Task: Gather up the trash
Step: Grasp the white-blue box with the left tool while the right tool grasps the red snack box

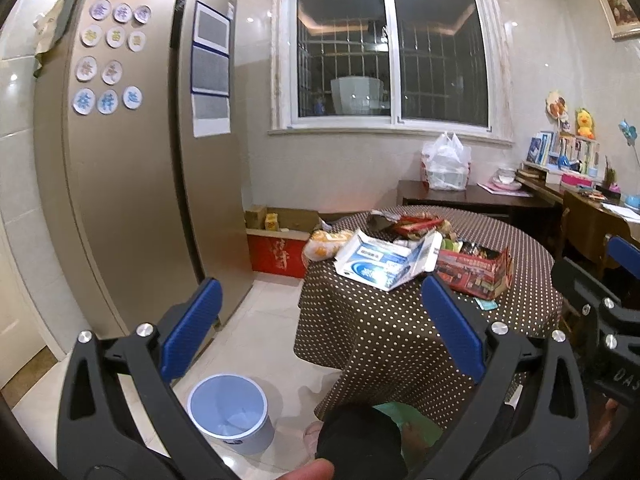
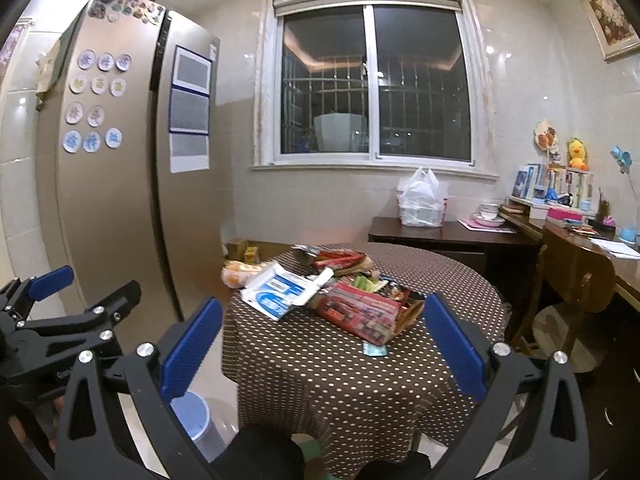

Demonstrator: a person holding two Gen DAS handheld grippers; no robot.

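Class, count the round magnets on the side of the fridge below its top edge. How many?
11 round magnets on the fridge side: rows of three, three, two, three. Other shapes cluster along the top edge.

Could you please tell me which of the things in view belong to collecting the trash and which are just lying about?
For the job: blue-and-white flattened carton, red box, wrappers, small teal packet, bin, left gripper, right gripper.

Just lying about: fridge, white plastic bag, books, yellow duck toy, wooden chair.
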